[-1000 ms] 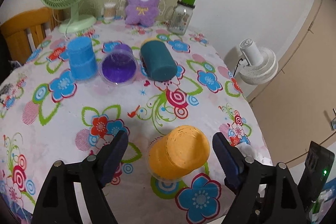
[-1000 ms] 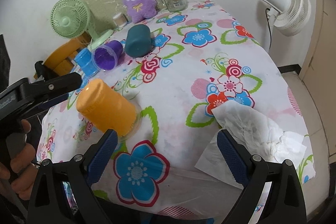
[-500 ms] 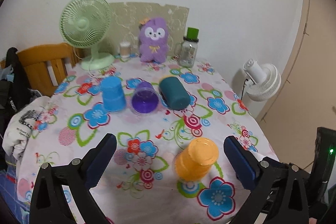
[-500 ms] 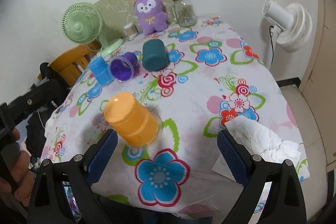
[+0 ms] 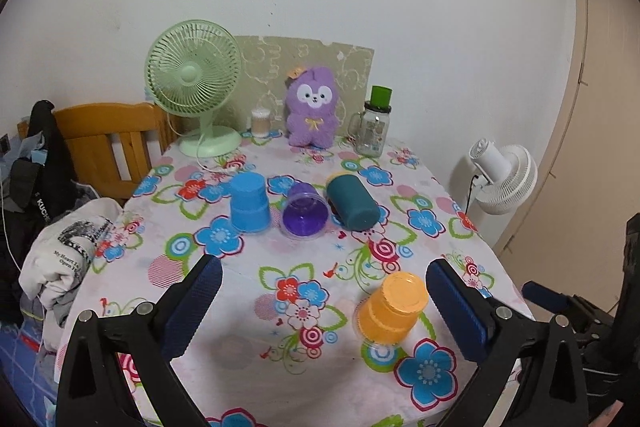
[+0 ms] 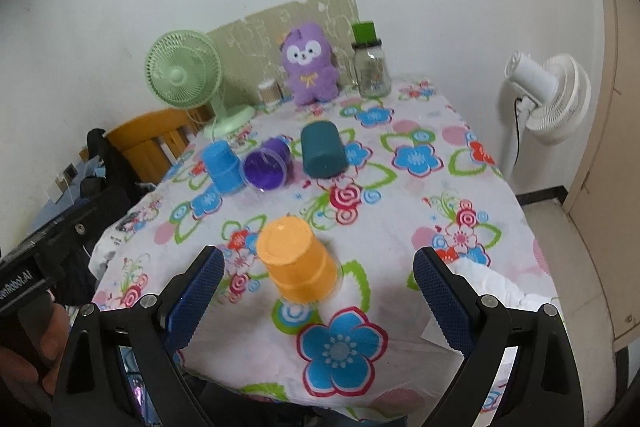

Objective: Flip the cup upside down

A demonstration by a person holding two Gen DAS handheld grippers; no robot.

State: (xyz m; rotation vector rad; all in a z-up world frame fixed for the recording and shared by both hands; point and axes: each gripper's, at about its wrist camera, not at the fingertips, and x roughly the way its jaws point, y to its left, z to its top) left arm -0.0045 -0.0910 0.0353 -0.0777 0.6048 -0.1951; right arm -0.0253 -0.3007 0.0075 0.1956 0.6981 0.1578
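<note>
- White-walled room; a table under a floral tablecloth [image 5: 320, 259], with a green desk fan [image 5: 194, 75], a purple plush toy [image 5: 312, 107] and a lidded glass jar [image 5: 374, 125] along the far edge.
- Orange cup [image 5: 394, 309] stands near the front edge, base up, mouth on the cloth; long axis roughly vertical, though the fisheye makes it look tilted. Judged already inverted.
- Blue cup [image 5: 249, 203] likewise mouth-down; purple cup [image 5: 306, 213] and teal cup [image 5: 352, 203] lie on their sides, probably awaiting their turn.
- Left gripper [image 5: 324, 301]: jaws spread wide, empty, clear of the orange cup.
- Right gripper [image 6: 320, 291]: jaws also released, holding nothing, the cup between them but untouched.
</note>
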